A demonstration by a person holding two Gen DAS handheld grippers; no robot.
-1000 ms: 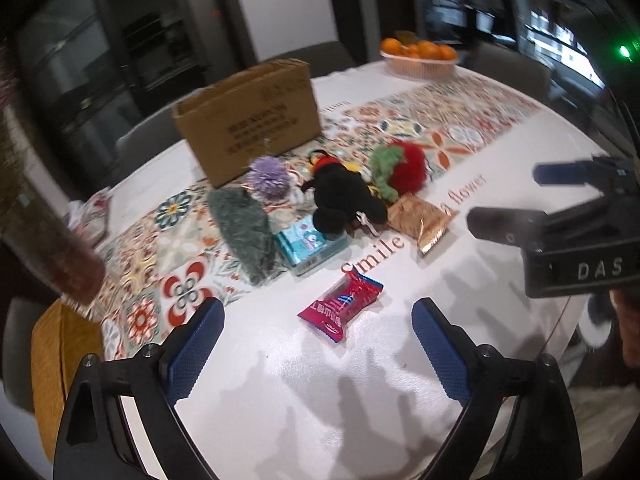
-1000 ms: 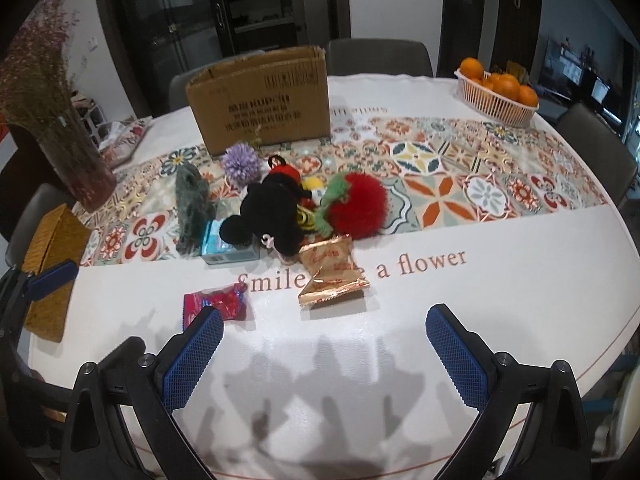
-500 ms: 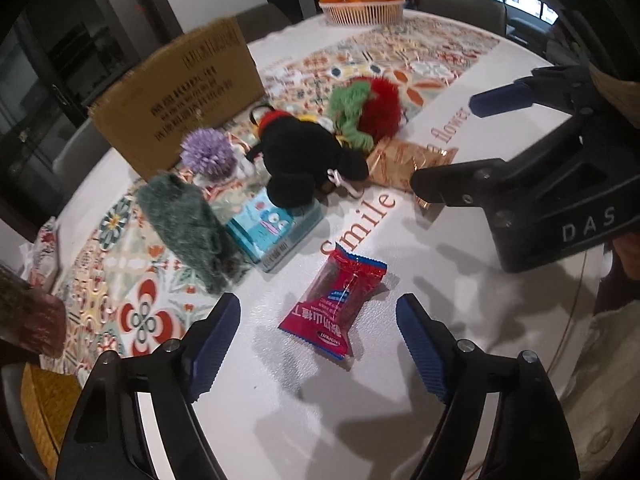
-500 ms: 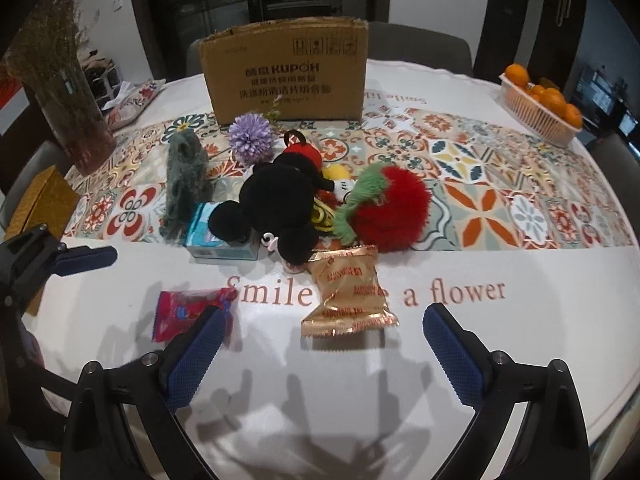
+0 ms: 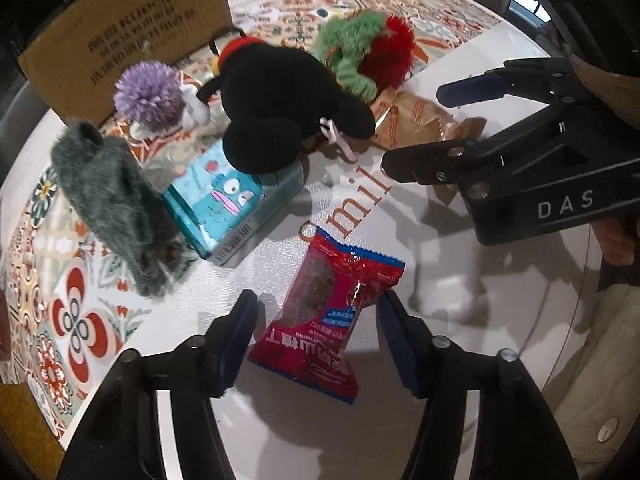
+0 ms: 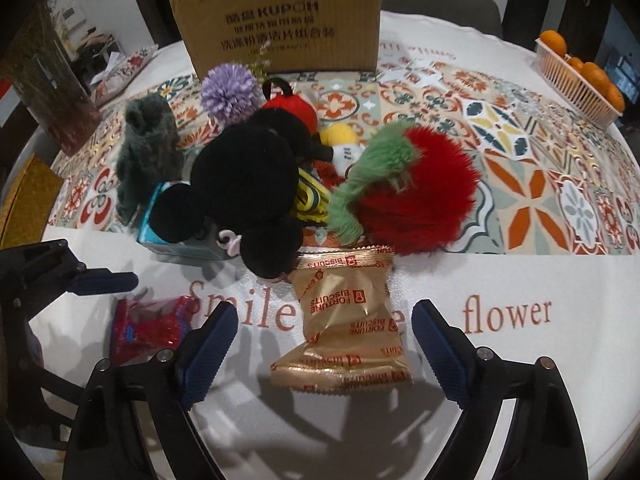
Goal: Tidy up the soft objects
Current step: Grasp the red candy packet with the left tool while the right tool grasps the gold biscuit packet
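A red snack packet (image 5: 332,316) lies on the white table between the open fingers of my left gripper (image 5: 316,328); I cannot tell if the pads touch it. A gold biscuit packet (image 6: 344,320) lies between the open fingers of my right gripper (image 6: 324,344). Behind them sit a black plush (image 6: 244,176), a red and green plush (image 6: 404,188), a purple pompom (image 6: 230,92), a dark green furry toy (image 6: 146,140) and a teal box (image 5: 236,200). The right gripper also shows in the left wrist view (image 5: 424,124).
A cardboard box (image 6: 280,16) stands upright behind the toys. A basket of oranges (image 6: 580,76) sits at the far right. A patterned runner (image 6: 520,140) crosses the table. A woven mat (image 6: 24,200) and a vase of dried flowers (image 6: 52,80) are at the left.
Both grippers have moved forward and down to the table. The left gripper now straddles the red packet and has narrowed; the right gripper now straddles the gold packet.
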